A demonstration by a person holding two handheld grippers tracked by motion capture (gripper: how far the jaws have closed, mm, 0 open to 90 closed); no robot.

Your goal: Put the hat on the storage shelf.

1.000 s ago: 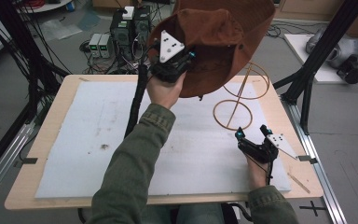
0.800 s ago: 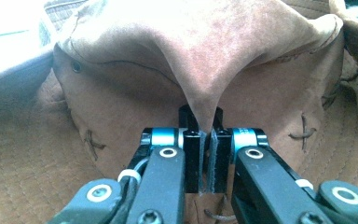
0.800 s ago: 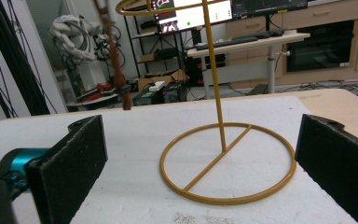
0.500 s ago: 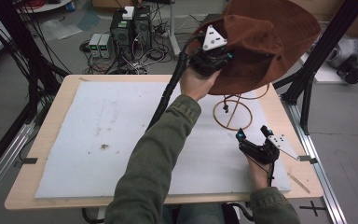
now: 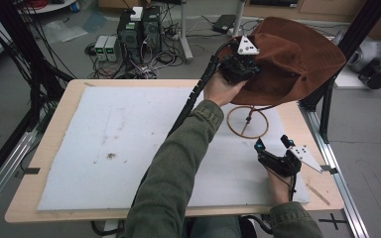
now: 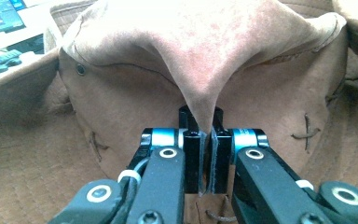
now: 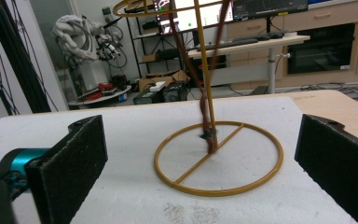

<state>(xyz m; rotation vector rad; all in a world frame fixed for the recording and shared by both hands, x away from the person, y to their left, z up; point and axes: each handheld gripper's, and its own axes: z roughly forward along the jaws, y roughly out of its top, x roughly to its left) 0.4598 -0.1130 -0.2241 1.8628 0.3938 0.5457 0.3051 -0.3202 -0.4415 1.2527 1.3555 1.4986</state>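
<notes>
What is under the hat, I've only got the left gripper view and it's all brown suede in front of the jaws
Observer: In the high view, the hat hangs over a yellow wire stand with a ring base on the white mat.
Operator: Where's the other gripper?
Observer: The right gripper sits low on the mat, near the ring base, jaws open and holding nothing.
Operator: Does the stand have a top?
Observer: Yes, the right gripper view shows an upright rod rising from the base to a second ring.
</notes>
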